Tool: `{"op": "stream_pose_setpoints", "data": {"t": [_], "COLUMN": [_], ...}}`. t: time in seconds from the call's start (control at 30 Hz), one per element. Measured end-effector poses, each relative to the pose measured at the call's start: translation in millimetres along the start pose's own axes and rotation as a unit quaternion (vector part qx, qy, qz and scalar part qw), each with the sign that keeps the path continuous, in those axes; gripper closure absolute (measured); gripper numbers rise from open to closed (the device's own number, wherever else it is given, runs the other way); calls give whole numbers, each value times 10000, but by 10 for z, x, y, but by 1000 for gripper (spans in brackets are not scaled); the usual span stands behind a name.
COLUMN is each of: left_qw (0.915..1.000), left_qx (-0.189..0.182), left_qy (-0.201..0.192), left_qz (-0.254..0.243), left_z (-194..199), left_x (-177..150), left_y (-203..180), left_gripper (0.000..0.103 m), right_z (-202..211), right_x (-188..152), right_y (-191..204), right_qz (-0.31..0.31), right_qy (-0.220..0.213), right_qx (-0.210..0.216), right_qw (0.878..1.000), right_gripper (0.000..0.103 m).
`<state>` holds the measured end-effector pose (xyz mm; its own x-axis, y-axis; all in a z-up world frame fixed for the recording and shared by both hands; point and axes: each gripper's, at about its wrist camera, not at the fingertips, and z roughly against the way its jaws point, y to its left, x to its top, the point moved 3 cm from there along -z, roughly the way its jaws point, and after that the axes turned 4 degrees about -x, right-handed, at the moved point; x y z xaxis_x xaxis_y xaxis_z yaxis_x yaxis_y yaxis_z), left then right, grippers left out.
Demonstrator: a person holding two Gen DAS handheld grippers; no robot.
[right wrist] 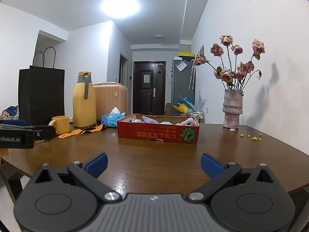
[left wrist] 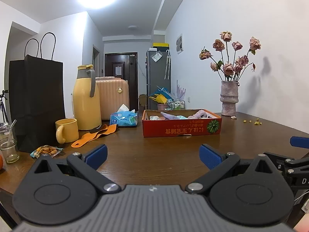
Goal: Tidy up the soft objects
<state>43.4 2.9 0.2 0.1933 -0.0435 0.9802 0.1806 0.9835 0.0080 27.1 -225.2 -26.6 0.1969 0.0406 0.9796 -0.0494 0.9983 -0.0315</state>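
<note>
left wrist view: left hand-held gripper (left wrist: 153,155) spread wide, holding nothing, above the near edge of the bench (left wrist: 173,154). right hand-held gripper (right wrist: 154,163) likewise wide and empty. red cardboard box (right wrist: 157,133) near the bench centre, well apart from both; soft cloth items (right wrist: 186,121) piled inside, purple and pale blue. vase of dried roses (right wrist: 232,109) by the far right edge, yellow mug (left wrist: 66,130) and thermos (left wrist: 86,100) to the left. risk: a low reach could shove the light box; a loose cloth could snag and drag its neighbours out.
</note>
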Motion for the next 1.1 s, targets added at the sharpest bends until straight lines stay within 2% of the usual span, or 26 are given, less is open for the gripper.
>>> {"op": "stream_pose_setpoints", "data": {"t": [1.1], "left_qw": [10000], "left_qx": [-20], "left_qy": [-10], "left_qz": [-19], "left_z": [15], "left_x": [17], "left_y": [-9], "left_gripper": [0], "right_z": [1], "right_x": [-17], "right_y": [-24], "right_qz": [-44], "right_qy": [-13], "right_qx": [44], "right_qw": [10000], "right_gripper": [0]}}
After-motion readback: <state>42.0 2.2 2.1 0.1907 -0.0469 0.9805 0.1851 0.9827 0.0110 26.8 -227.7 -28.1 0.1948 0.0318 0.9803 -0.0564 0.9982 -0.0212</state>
